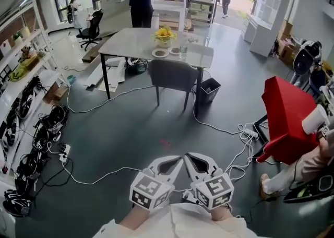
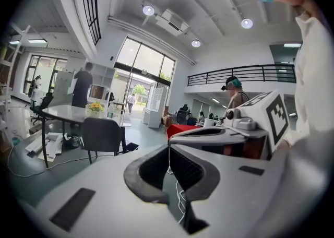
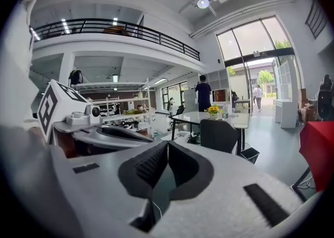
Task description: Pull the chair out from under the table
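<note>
A dark grey chair (image 1: 173, 76) stands pushed in at the near side of a pale table (image 1: 130, 44), its backrest toward me. The chair (image 2: 102, 135) and table (image 2: 62, 111) sit left of centre in the left gripper view; the right gripper view has the chair (image 3: 219, 135) right of centre. Both grippers are held close to my body, far from the chair, side by side and pointing at it. My left gripper (image 1: 180, 157) is shut with nothing in it. My right gripper (image 1: 187, 156) is shut and empty too.
Yellow flowers (image 1: 164, 34), a plate and a bottle stand on the table. A black bin (image 1: 210, 90) sits right of the chair. White cables (image 1: 224, 130) cross the grey floor. A red tilted chair (image 1: 284, 119) and a seated person are at right; shelves with gear line the left.
</note>
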### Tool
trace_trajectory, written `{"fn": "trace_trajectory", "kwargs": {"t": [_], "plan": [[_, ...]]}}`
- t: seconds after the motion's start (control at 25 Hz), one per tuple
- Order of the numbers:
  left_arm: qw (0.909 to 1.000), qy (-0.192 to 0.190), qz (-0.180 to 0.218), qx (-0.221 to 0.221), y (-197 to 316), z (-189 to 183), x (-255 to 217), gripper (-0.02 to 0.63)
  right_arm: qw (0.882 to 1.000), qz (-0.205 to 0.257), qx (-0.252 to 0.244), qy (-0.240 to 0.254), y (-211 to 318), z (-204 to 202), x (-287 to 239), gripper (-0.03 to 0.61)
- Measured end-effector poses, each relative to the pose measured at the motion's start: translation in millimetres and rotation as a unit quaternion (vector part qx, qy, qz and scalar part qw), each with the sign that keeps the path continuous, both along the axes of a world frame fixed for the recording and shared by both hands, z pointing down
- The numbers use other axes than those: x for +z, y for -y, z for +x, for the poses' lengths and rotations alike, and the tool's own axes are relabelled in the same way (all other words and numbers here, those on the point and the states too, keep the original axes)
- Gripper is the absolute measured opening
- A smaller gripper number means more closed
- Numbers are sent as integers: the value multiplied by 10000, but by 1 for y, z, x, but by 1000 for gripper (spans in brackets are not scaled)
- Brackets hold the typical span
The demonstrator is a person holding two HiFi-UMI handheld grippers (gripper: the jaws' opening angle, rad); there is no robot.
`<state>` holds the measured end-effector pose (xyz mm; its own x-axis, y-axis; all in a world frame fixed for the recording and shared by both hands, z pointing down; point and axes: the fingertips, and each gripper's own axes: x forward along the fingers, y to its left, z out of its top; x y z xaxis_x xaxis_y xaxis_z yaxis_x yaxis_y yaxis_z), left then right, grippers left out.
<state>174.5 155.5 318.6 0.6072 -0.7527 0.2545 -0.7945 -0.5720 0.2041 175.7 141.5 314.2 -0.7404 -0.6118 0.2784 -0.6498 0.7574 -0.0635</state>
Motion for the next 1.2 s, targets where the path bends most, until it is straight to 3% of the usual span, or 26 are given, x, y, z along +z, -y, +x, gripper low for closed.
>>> {"fn": "trace_trajectory", "kwargs": {"t": [0.32,0.6,0.88,1.2], "plan": [[9998,20,154,79,78,-77,-9,14,9996,158,216,-6,78,-67,-9,3],[9999,-134,-82,-55,112,-116,12,14,9990,-49,420,-125,107,-83,11,3],[9996,-135,-254,0,143,-130,23,14,9987,-237,409,-176,141,-100,23,3],[9997,-73,-234,-38,217,-142,22,14,9989,-261,359,-117,216,-114,24,3]]}}
